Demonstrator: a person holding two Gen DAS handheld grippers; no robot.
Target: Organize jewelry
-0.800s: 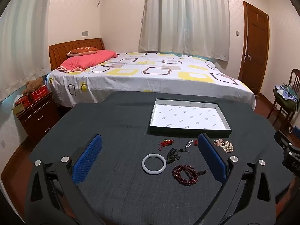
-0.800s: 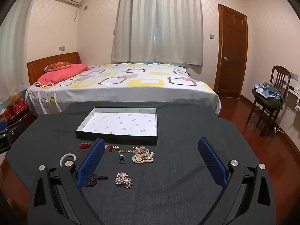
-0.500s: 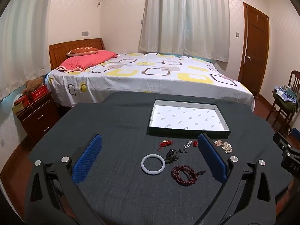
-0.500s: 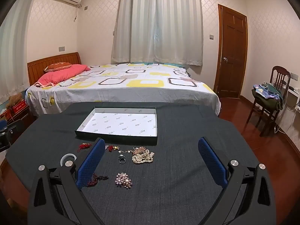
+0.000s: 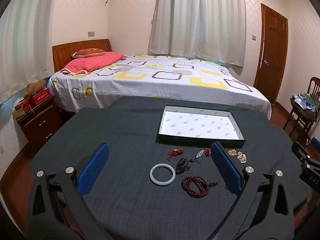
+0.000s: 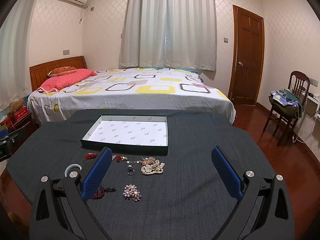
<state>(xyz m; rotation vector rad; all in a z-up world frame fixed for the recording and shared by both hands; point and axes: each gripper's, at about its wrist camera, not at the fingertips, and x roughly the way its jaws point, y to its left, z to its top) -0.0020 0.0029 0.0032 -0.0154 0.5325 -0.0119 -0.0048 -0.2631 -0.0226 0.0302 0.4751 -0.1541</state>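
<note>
Jewelry [image 6: 152, 165], tray [image 6: 124, 149] unmoved; both claws remain wide, empty.

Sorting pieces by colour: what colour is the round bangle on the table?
The bangle is plain milky white, seen best in the left wrist view.

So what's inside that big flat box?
Nothing yet. The box shows only its white printed lining, fully in view. All the jewelry, like the white bangle and pearls, lies on the table outside it.
</note>
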